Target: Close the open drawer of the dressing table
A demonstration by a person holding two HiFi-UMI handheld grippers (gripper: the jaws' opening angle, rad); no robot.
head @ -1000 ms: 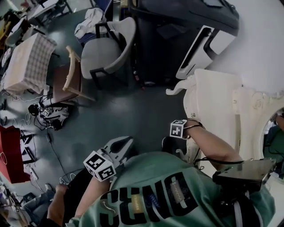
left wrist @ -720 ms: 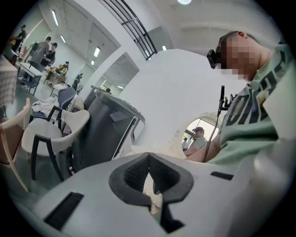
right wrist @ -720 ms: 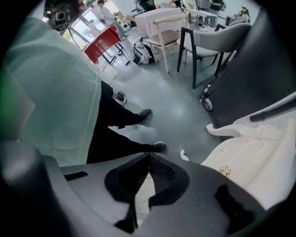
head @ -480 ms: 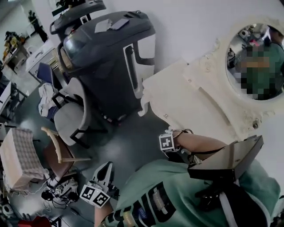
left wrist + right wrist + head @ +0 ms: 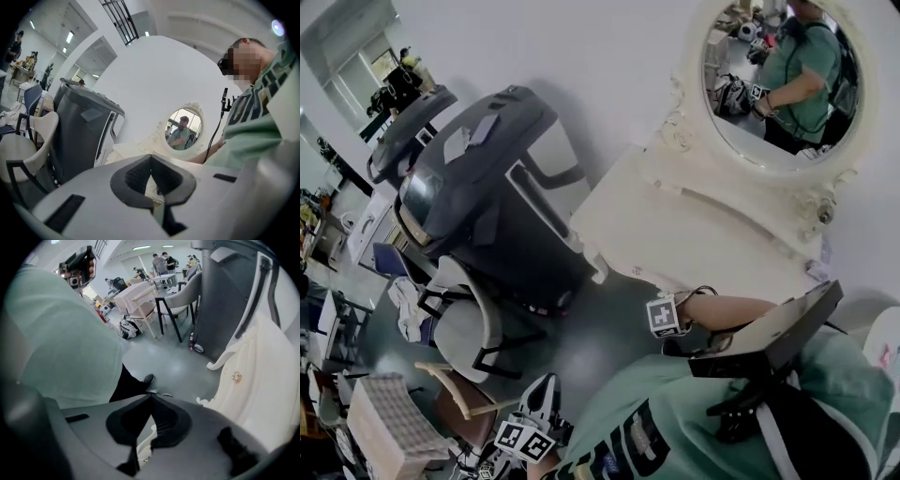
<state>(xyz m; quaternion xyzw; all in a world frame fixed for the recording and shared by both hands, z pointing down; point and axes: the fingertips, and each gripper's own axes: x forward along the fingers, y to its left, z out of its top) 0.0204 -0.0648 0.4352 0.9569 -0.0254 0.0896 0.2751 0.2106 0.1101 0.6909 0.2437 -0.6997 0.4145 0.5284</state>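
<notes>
The cream dressing table (image 5: 703,220) stands against the white wall, its oval mirror (image 5: 783,80) rising from the back of the top. The right gripper (image 5: 151,397) hangs just in front of the table's front edge, pointing steeply down at the floor. Its jaws are clenched tip to tip on nothing. Beside it, the table's carved cream front carries a small gold knob (image 5: 236,376). No view shows whether the drawer stands open or pushed in. The left gripper (image 5: 150,157) is well apart from the table, on the person's other side, aimed roughly level toward the mirror, and its jaws are also closed and empty. A dark grey machine (image 5: 487,206) stands just beside the table's left end.
</notes>
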